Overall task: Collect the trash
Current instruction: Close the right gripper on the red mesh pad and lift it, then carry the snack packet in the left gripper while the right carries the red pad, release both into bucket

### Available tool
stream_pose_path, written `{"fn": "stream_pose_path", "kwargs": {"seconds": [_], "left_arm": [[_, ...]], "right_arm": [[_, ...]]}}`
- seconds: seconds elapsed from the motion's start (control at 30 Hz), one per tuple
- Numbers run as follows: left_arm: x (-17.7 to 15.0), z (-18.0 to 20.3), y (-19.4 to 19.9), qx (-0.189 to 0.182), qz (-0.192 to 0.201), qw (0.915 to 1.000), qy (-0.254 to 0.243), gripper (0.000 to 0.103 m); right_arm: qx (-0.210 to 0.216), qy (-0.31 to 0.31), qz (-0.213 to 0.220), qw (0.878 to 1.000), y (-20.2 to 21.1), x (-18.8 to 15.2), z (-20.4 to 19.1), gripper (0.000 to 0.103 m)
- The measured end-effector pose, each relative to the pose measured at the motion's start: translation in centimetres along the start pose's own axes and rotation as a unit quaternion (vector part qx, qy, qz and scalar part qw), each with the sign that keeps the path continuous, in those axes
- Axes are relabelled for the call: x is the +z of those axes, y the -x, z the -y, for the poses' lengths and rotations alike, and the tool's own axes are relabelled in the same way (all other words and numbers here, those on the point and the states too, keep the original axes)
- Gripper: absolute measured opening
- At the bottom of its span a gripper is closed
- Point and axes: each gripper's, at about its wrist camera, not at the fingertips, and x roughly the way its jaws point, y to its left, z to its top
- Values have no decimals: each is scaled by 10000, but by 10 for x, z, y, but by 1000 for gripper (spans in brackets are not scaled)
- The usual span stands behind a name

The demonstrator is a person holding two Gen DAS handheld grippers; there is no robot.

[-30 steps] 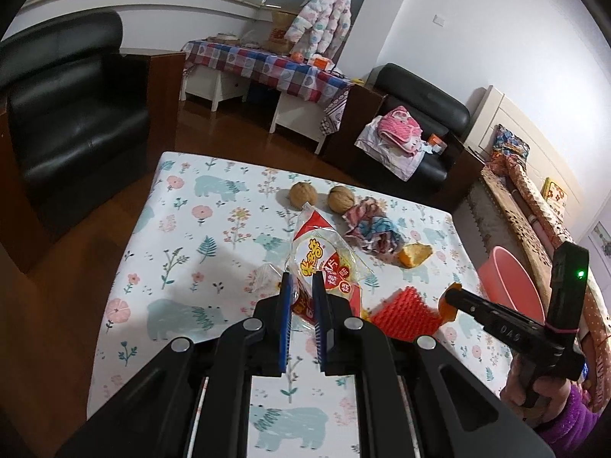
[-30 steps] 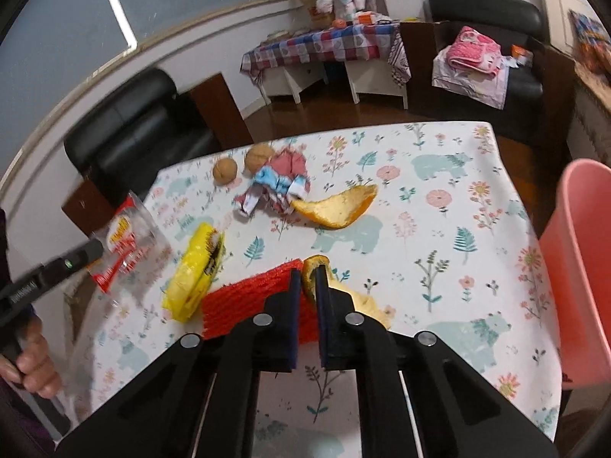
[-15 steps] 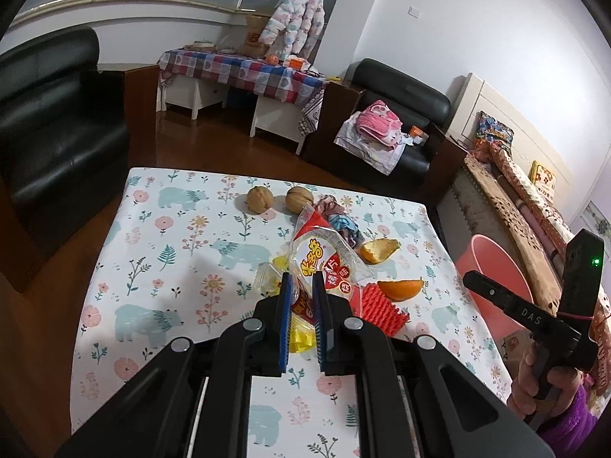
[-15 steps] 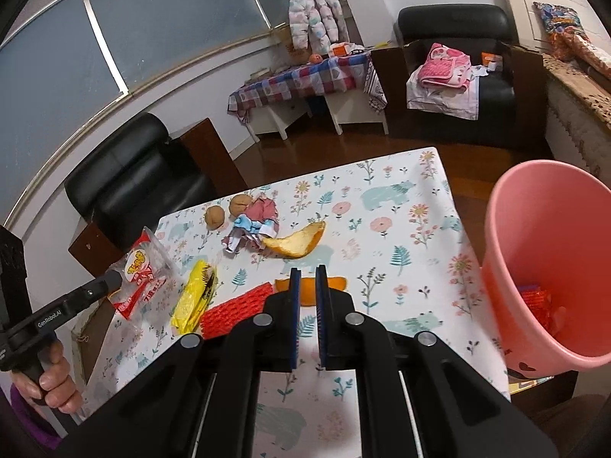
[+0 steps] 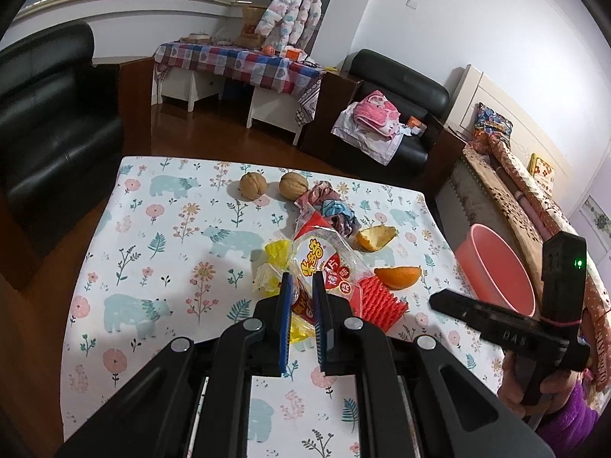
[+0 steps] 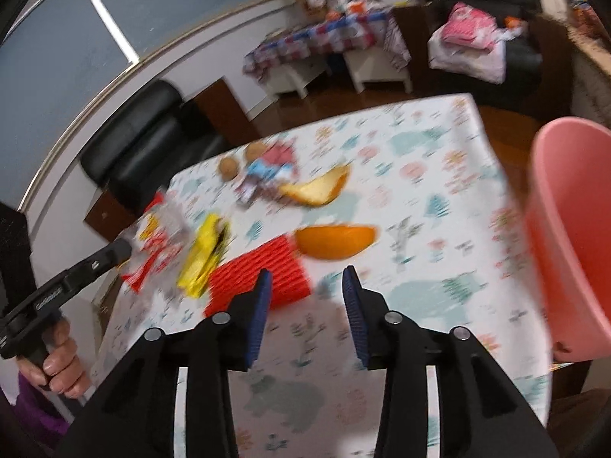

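My left gripper [image 5: 301,284] is shut on a clear red-and-yellow snack wrapper [image 5: 324,255] and holds it above the table; it also shows in the right wrist view [image 6: 156,244]. My right gripper [image 6: 307,278] is open and empty above the table, just in front of an orange peel [image 6: 336,242] and a red foam net [image 6: 259,278]. A yellow wrapper [image 6: 204,252], a second peel [image 6: 317,191], a crumpled wrapper [image 6: 271,168] and two walnuts [image 6: 238,160] lie on the floral tablecloth [image 6: 439,198]. A pink bin [image 6: 569,236] stands at the table's right edge.
The pink bin [image 5: 496,271] sits off the right edge of the table, beside a bed [image 5: 519,191]. A black sofa [image 5: 49,122] stands to the left. A second sofa with clothes [image 5: 385,122] and a checked side table [image 5: 244,61] stand behind.
My right gripper has opened and moved back down toward the table from beside the bin. The orange peel it held now lies on the cloth. My left gripper keeps hold of the snack wrapper.
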Motion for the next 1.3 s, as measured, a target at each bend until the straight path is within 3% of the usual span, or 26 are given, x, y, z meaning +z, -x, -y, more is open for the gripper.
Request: {"fn": "stream_pose_path", "kwargs": {"seconds": [0.17, 0.53, 0.6, 0.67, 0.7, 0.8, 1.3], "left_arm": [[-1, -6, -2, -8, -16, 10000, 70, 10], [-2, -16, -4, -35, -40, 9998, 183, 10], [-2, -16, -4, -38, -38, 9998, 183, 10], [-2, -16, -4, -43, -31, 9998, 178, 10], [-2, -16, -3, -42, -23, 9998, 169, 10], [-2, -13, -1, -36, -4, 9999, 147, 10], [1, 8, 11, -56, 97, 9999, -68, 10]], "right_arm": [[-146, 141, -224, 9995, -21, -2, -15, 46], [-673, 557, -257, 9959, -40, -3, -20, 46], [-663, 586, -250, 9958, -40, -3, -21, 28], [-678, 573, -266, 9957, -38, -3, -20, 20], [-625, 541, -294, 9961, -37, -3, -19, 9], [-497, 469, -335, 9971, -33, -7, -17, 3], [-477, 467, 567, 9962, 31, 2, -20, 2]]}}
